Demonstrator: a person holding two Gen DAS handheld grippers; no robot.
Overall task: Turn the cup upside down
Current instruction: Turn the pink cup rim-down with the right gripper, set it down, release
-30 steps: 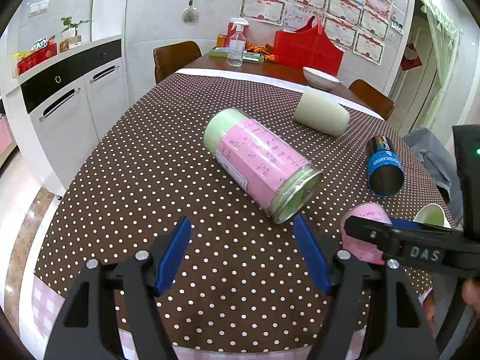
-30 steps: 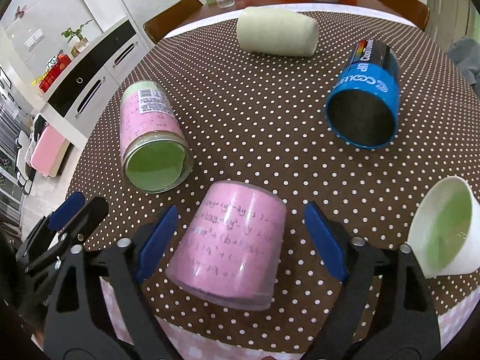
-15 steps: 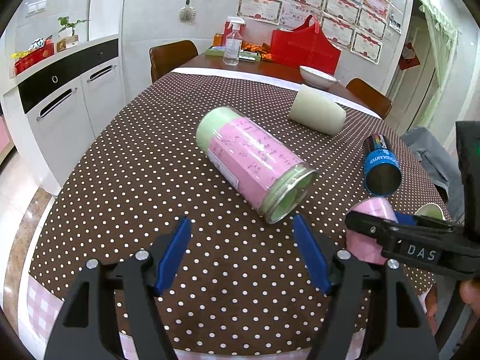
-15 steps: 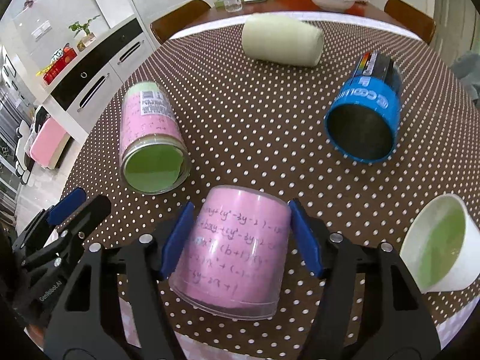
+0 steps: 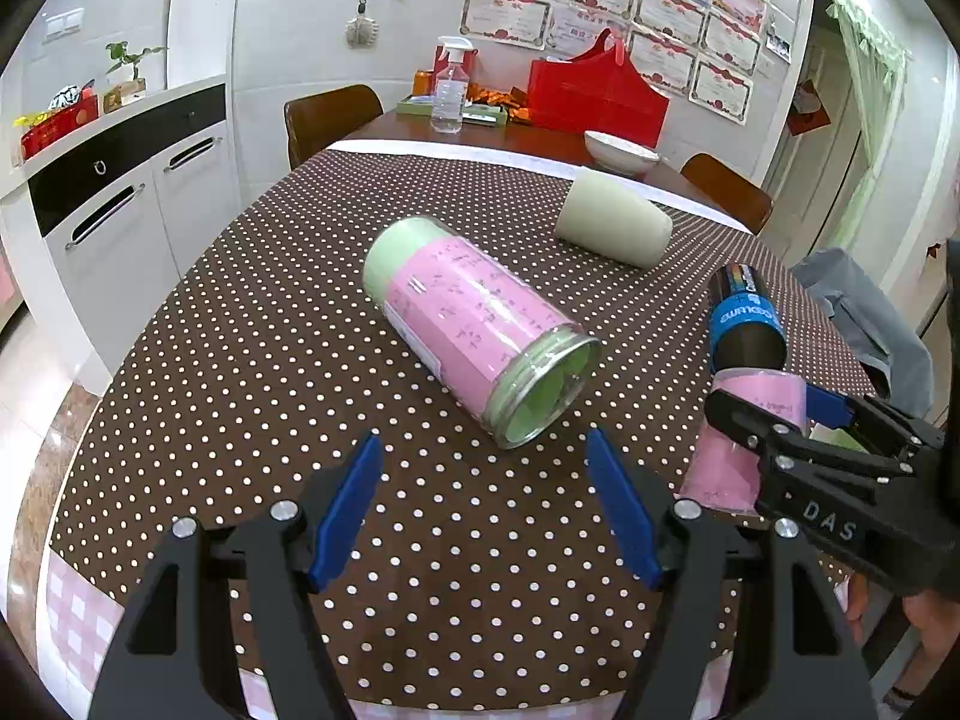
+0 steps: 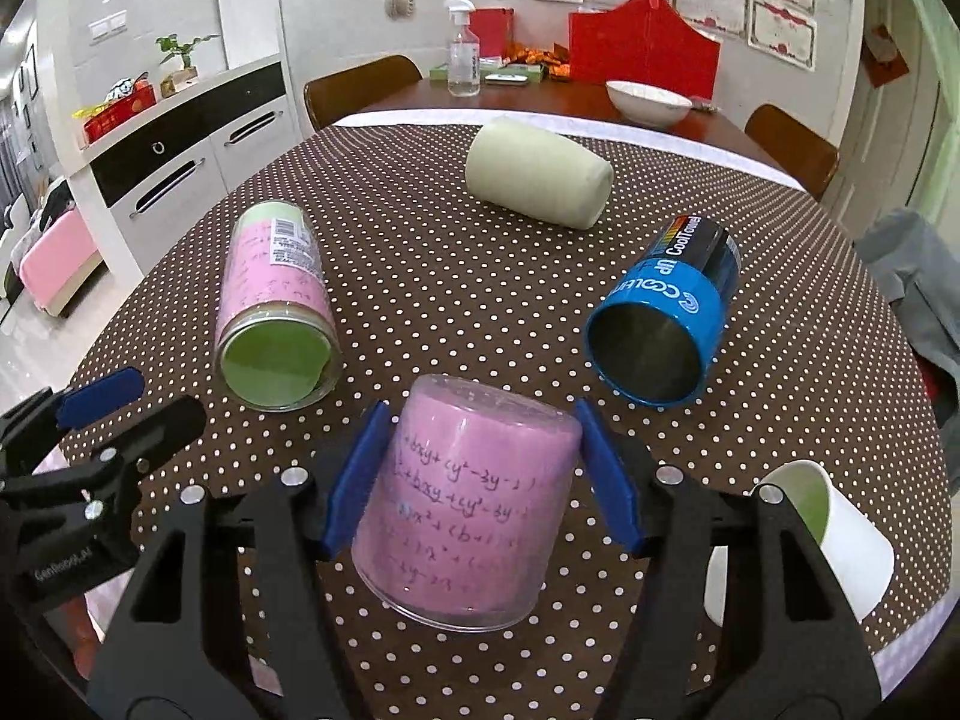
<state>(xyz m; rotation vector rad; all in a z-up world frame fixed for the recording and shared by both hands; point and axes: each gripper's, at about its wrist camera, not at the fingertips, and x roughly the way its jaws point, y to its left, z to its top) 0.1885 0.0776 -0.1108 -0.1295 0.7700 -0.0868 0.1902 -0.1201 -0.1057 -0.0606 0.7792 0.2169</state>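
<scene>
My right gripper (image 6: 483, 474) is shut on a pink cup with handwritten formulas (image 6: 468, 504). It holds the cup tilted, closed base away from me, just above the dotted tablecloth (image 6: 456, 300). The cup (image 5: 744, 438) and the right gripper (image 5: 774, 414) also show at the right of the left wrist view. My left gripper (image 5: 486, 510) is open and empty above the near table edge, short of a tall pink-and-green jar (image 5: 474, 324) that lies on its side.
Lying on the cloth are the tall jar (image 6: 273, 306), a blue-and-black cup (image 6: 666, 312) and a pale cream cup (image 6: 537, 180). A white cup with green inside (image 6: 804, 540) lies near the front right edge. A white bowl (image 6: 648, 102), a spray bottle (image 6: 463, 54) and chairs stand beyond.
My right gripper closed on the pink cup and lifted it, tilting its base up and away. My left gripper stayed open and drew back a little.
</scene>
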